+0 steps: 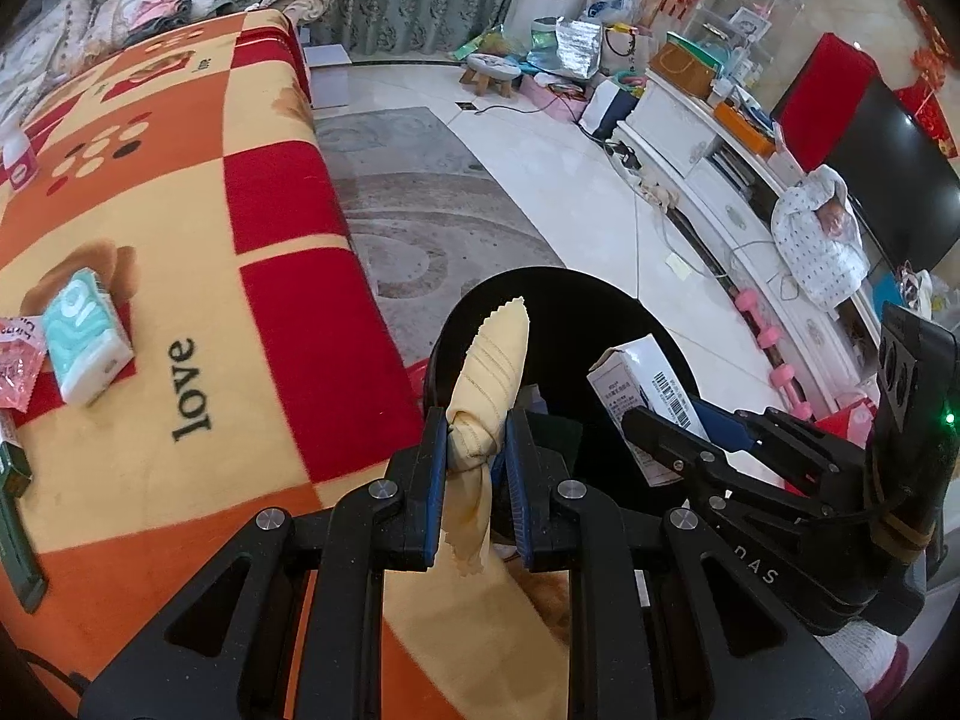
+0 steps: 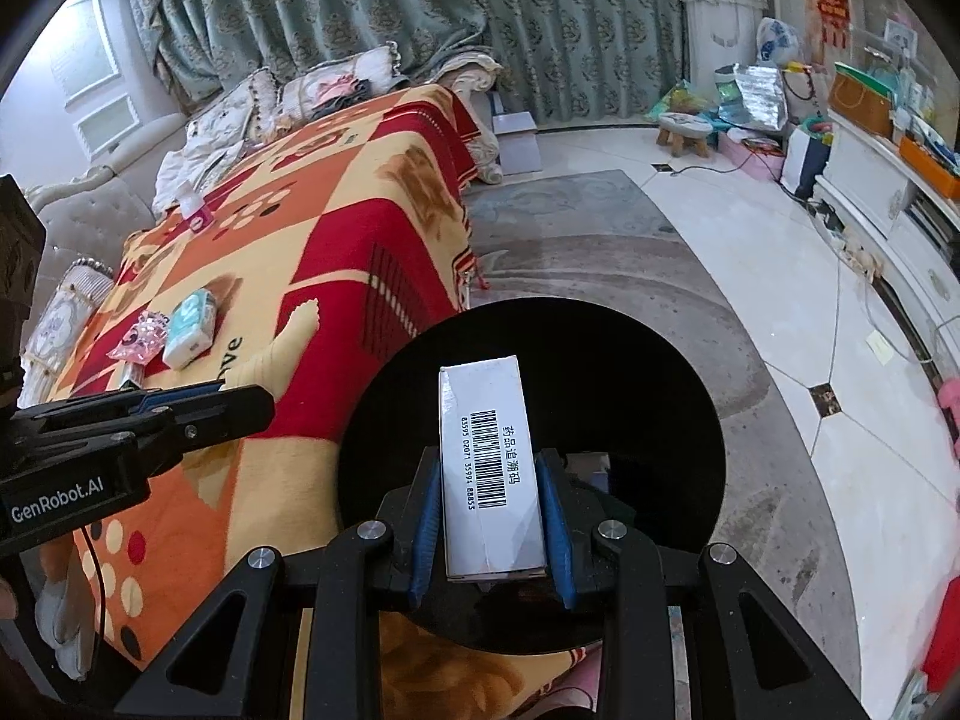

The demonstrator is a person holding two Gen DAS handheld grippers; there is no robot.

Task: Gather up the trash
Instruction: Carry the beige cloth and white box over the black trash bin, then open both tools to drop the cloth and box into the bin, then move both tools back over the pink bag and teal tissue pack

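Note:
My left gripper (image 1: pixel 477 450) is shut on a crumpled yellow wrapper (image 1: pixel 489 384) and holds it over the near rim of a black trash bin (image 1: pixel 606 300). My right gripper (image 2: pixel 489 516) is shut on a white medicine box with a barcode (image 2: pixel 489 468) and holds it over the dark mouth of the bin (image 2: pixel 630 372). The box also shows in the left wrist view (image 1: pixel 639 396). The left gripper and wrapper show at the left of the right wrist view (image 2: pixel 282 348).
A table with a red, orange and yellow blanket (image 1: pixel 180 240) stands left of the bin. On it lie a mint tissue pack (image 1: pixel 90 342), a pink wrapper (image 1: pixel 18 366), a small white bottle (image 2: pixel 195 207) and a dark green item (image 1: pixel 15 510). A grey rug (image 1: pixel 408 222) and a white TV cabinet (image 1: pixel 720 180) lie beyond.

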